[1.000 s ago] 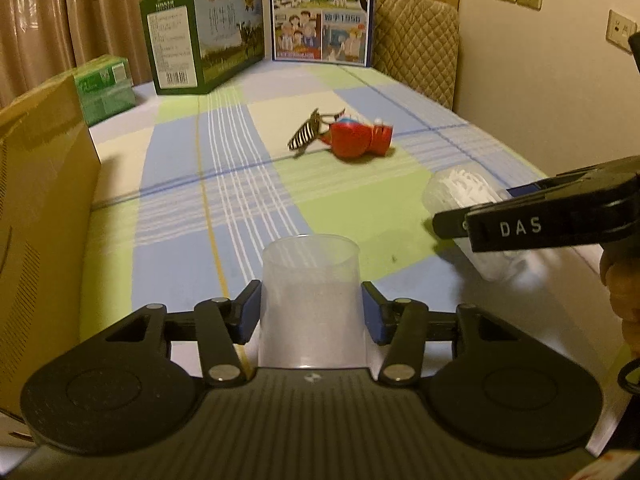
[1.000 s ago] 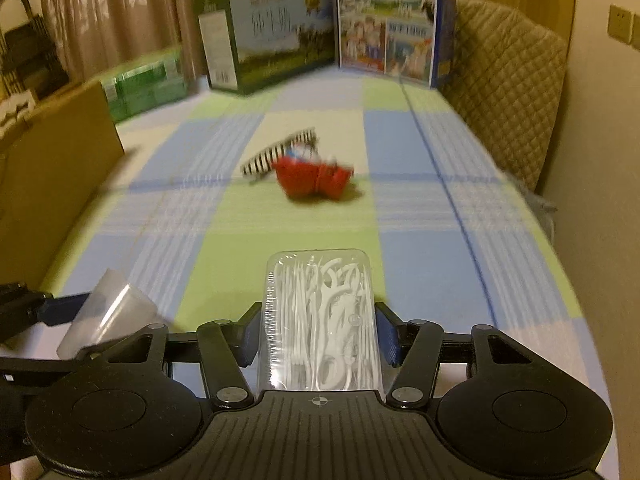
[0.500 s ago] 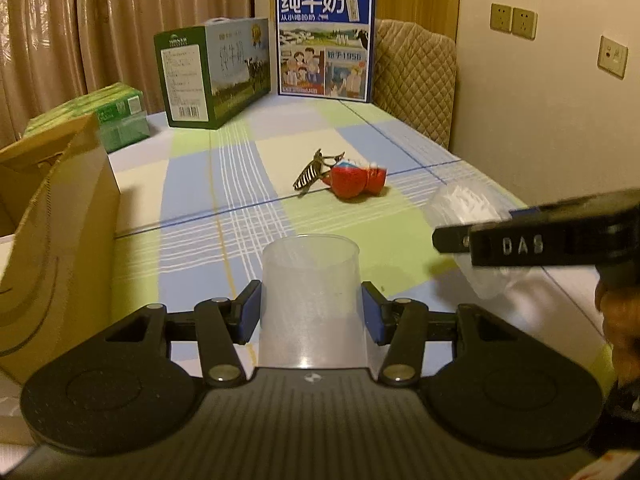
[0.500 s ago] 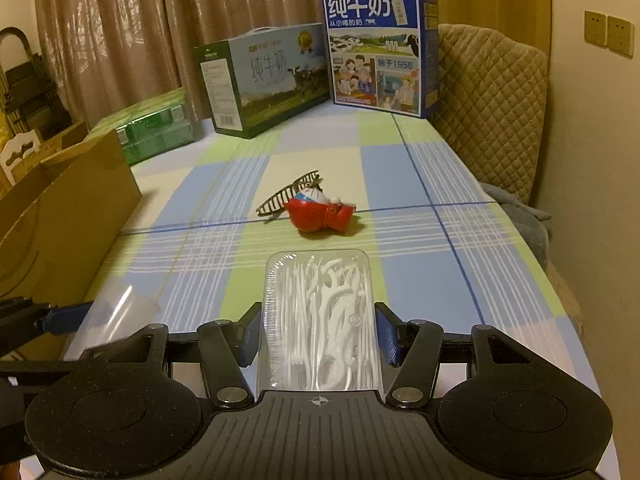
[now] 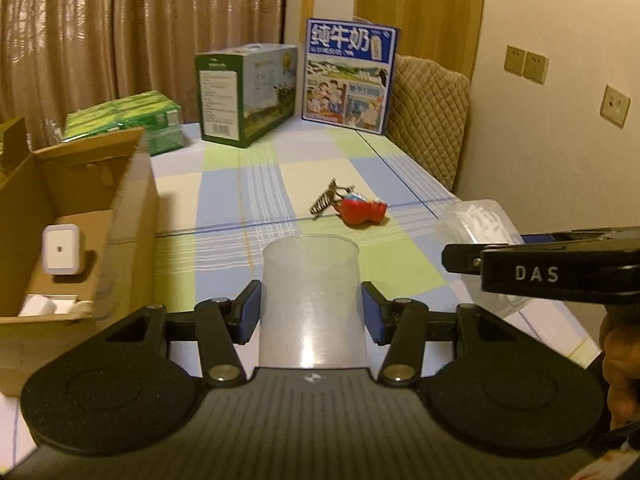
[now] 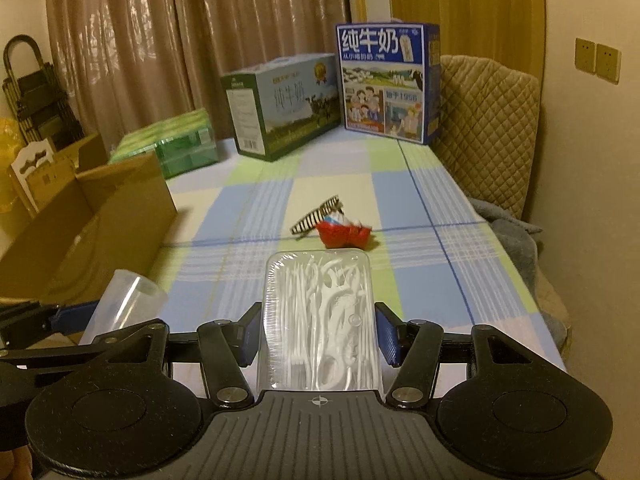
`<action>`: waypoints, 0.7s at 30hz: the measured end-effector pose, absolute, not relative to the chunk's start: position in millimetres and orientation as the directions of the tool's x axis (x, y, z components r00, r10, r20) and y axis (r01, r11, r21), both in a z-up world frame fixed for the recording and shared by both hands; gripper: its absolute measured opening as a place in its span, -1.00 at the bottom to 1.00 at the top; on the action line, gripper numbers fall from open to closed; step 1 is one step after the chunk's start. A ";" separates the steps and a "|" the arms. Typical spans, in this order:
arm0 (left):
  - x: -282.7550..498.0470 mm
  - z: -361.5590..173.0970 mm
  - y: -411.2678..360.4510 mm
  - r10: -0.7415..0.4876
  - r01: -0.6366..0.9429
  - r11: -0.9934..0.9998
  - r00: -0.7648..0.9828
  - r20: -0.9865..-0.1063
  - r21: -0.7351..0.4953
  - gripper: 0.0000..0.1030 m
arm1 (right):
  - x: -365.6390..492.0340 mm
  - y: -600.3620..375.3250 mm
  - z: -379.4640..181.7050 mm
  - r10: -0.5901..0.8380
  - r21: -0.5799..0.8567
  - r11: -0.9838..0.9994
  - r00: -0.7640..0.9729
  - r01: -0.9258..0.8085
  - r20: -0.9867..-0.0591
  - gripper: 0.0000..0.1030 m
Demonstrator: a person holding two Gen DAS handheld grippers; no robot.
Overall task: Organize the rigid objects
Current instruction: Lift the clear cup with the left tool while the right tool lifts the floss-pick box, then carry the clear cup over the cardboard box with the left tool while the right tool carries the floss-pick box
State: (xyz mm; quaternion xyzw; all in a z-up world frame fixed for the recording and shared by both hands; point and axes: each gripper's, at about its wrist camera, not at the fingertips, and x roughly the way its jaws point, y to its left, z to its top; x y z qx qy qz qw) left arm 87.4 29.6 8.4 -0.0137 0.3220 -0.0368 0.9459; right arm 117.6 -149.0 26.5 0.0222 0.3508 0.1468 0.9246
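Two tongs, each loaded.

Left wrist view: left tongs [image 5: 311, 316] partly closed, blue pads pressed on both sides of a clear plastic cup [image 5: 311, 304], upright, mouth away from cam, held above the checked surface [image 5: 224, 248]. To the left, an open cardboard box [image 5: 80, 232] sits on the surface w/ a small white device [image 5: 60, 254] against its inner wall and other white bits at the bottom. Mid-surface: a red toy [image 5: 362, 211] on its side, touching a striped hair clip [image 5: 326, 200]. Far end: green milk carton box [image 5: 246, 94], blue milk box [image 5: 348, 76], green packs [image 5: 132, 120]. Right tongs [image 5: 472, 258] come in from the right edge, side-on, w/ a clear floss pick box [image 5: 478, 220] showing behind the finger; a hand [image 5: 620, 364] at lower right.

Right wrist view: right tongs [image 6: 318, 332] partly closed, pads clamped on the long sides of the floss pick box [image 6: 318, 320], lid up, white picks visible inside, held above the surface [image 6: 424, 248]. Left tongs [image 6: 80, 316] enter from the left w/ the cup [image 6: 128, 304] tilted, just beside the cardboard box [image 6: 92, 224]. Red toy [image 6: 344, 234] & hair clip [image 6: 316, 216] lie ahead, touching each other, well apart from both tongs. Green carton [image 6: 284, 104], blue box [image 6: 386, 82], green packs [image 6: 176, 148] at the far end; quilted chair back [image 6: 484, 120] on the right by the wall.
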 end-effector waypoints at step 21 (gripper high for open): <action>53.4 85.1 80.7 0.007 -0.034 0.999 0.834 -0.552 -0.038 -0.09 | 98.1 -104.4 97.1 0.393 0.163 0.915 0.720 -0.369 -0.572 0.05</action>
